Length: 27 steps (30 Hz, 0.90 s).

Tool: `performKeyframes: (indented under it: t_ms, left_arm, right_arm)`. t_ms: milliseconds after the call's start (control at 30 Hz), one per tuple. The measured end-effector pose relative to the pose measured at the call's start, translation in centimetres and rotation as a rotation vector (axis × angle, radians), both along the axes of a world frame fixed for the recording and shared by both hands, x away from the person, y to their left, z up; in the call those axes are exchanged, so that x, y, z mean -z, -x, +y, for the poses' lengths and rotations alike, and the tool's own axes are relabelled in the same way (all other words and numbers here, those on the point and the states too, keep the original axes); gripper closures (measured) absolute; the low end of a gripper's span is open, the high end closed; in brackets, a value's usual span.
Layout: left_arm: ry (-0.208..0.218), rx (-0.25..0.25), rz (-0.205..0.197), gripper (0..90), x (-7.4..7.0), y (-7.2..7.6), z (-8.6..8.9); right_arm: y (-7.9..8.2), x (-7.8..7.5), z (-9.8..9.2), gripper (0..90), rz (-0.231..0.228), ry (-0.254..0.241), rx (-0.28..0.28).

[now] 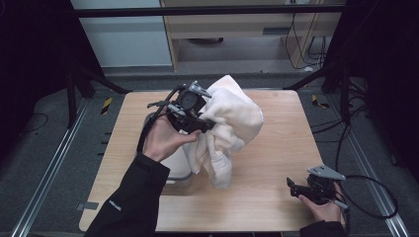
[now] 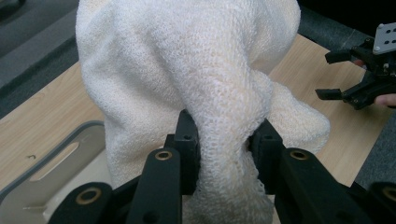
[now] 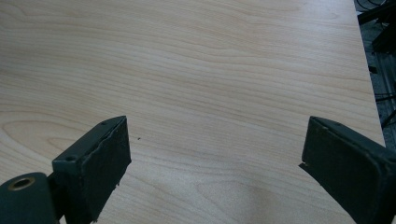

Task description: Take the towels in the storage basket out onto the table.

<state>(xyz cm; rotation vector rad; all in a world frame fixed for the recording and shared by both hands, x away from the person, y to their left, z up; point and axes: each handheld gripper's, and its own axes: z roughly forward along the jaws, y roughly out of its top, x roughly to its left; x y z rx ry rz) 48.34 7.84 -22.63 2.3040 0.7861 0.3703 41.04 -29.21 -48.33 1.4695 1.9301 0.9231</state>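
High view overhead facing forward, gripper views close (table [image 1: 276, 163] shared)

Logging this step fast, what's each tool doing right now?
Left tool: closed on the cream knitted cloth, holding it up.
Right tool: open, holding nothing, over the light wooden table.

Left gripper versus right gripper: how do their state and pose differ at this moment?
The left gripper is shut on the white towel and raised above the table; the right gripper is open, empty and low near the table's near right corner. Both are black, hand-held two-jaw tools.
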Motion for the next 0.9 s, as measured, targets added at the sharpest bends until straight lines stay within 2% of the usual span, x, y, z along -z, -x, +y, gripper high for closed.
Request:
performKeyframes:
  t_ms: [133,400,700,900]
  left_arm:
    - [-0.003,0.014,0.007,69.4,0.5,-0.2,-0.8]
    - [-0.022,0.044,0.037,69.4,2.5,-1.0,-3.0]
    - [-0.041,0.042,0.054,69.3,4.5,-1.7,-4.2]
    - [-0.052,0.036,0.073,69.3,6.5,-2.5,-5.1]
  right_arm:
    - [0.0,0.0,-0.1,8.1,-0.002,0.003,0.001]
    - [0.0,0.1,-0.3,8.9,-0.015,0.015,0.005]
    - [0.1,0.1,-0.4,10.5,-0.016,0.014,0.009]
    - [0.1,0.1,-0.6,10.9,-0.016,0.021,0.010]
